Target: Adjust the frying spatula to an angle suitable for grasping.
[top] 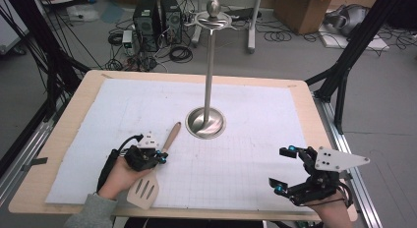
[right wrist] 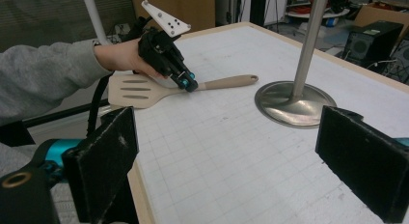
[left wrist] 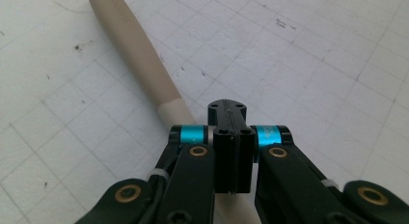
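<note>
A white gridded mat is covering the wooden surface (top: 59, 134). The left gripper (top: 160, 158) is pinching the neck of a beige slotted spatula (top: 143, 191) lying near the front-left edge. The right gripper (top: 284, 169) is hovering front-right, jaws spread, holding nothing. A metal stand (top: 210, 66) is rising mid-surface.

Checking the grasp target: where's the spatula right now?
In the high view the spatula lies at the near left of the white mat, gripped at its neck by the left claw, handle pointing toward the metal stand's base.
</note>
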A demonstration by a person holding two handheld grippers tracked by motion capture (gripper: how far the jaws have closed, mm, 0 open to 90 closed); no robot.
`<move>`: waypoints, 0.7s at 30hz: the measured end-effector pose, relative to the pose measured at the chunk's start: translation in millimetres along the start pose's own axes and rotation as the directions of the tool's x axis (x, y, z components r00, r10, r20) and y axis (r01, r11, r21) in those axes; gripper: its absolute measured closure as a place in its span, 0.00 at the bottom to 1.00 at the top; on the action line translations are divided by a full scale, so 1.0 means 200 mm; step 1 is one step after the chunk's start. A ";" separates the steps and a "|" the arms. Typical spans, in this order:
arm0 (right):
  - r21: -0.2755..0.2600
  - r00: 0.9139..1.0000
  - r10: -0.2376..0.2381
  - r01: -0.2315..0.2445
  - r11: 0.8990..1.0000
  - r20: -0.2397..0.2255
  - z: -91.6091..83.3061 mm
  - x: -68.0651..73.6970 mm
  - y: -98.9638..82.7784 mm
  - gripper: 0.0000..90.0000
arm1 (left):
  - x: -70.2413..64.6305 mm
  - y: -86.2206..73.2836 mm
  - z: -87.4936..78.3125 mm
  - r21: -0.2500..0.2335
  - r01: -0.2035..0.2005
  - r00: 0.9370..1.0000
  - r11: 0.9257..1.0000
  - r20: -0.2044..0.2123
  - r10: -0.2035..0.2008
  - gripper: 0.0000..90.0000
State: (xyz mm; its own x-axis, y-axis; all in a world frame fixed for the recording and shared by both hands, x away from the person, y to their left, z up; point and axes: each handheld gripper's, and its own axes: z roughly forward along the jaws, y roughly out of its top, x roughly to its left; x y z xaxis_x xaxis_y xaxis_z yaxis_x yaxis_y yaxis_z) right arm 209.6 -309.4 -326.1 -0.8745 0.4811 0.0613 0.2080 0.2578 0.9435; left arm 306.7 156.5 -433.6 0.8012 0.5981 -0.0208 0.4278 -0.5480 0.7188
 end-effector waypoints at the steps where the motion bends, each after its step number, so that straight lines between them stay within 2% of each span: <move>1: -0.001 1.000 -0.002 0.002 1.000 -0.001 0.00 0.00 0.00 0.08 | 0.00 0.00 0.00 0.002 -0.002 1.000 1.000 0.004 0.002 1.00; 6: 0.002 1.000 0.000 0.000 1.000 -0.010 0.02 -0.01 0.01 0.08 | -0.01 -0.01 -0.01 0.014 -0.010 1.000 1.000 0.018 0.010 1.00; 15: 0.009 1.000 -0.005 0.005 1.000 -0.022 0.05 -0.02 0.01 0.08 | -0.02 -0.02 -0.03 0.032 -0.018 1.000 0.999 0.009 0.018 1.00; 21: 0.013 0.999 -0.007 0.008 1.000 -0.032 0.07 -0.02 0.02 0.08 | -0.03 -0.03 -0.03 0.049 -0.041 0.999 0.998 0.003 0.041 1.00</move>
State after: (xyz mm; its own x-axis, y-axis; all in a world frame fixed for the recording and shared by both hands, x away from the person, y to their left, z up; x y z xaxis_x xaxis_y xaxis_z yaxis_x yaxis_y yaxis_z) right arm 219.9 -298.4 -327.6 -0.8898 0.4518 0.0650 0.2070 0.2726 0.9396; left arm 295.9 159.3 -432.7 0.8190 0.5737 0.0066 0.4148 -0.6001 0.6840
